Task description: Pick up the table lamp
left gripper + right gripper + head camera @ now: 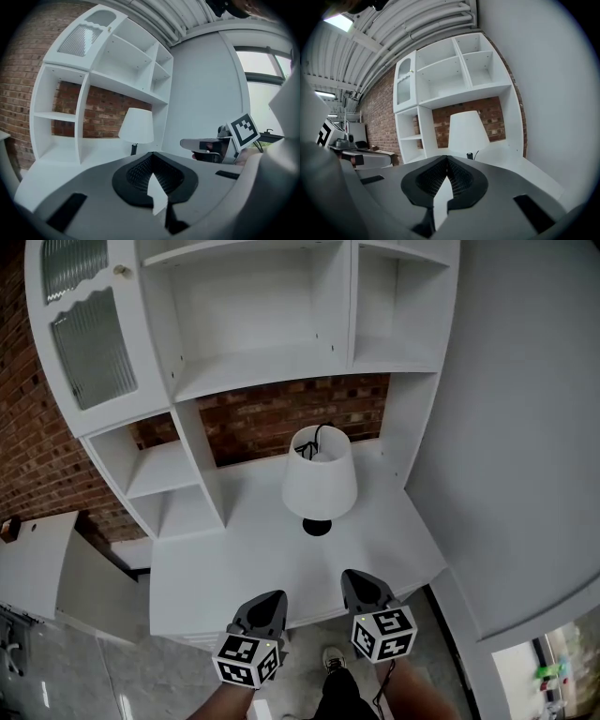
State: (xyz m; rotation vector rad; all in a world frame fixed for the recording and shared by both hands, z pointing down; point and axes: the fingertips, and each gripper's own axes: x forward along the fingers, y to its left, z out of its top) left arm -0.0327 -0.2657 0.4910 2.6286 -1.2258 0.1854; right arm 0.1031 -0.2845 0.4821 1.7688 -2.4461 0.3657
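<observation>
Location of table lamp: straight ahead of both claws, well apart from the tips, upright on the white desk, roughly on the line running forward between left gripper and right gripper. Beyond the lamp, as seen from the claws: brick wall and white shelf unit.

State of claws: left gripper jaws together, nothing between; right gripper jaws together, nothing between. Open before any grasp.

Construction: tapered white shade, matt, probably fabric or thin plastic over a frame. Short dark stem. Small round black base. Black cord visible through the open top of the shade.

Handling, as a judgement only: probably light, with most of the bulk up high; shade soft and easily dented or knocked askew. Avoid clamping the shade wall. Take hold low with one claw, on the stem just under the shade rim or at the base. Steady the shade lightly with the other claw if needed. Expect a smooth, possibly slippery finish on stem and base. Lift straight up. Allow slack for the cord; routing behind the lamp not visible.
</observation>
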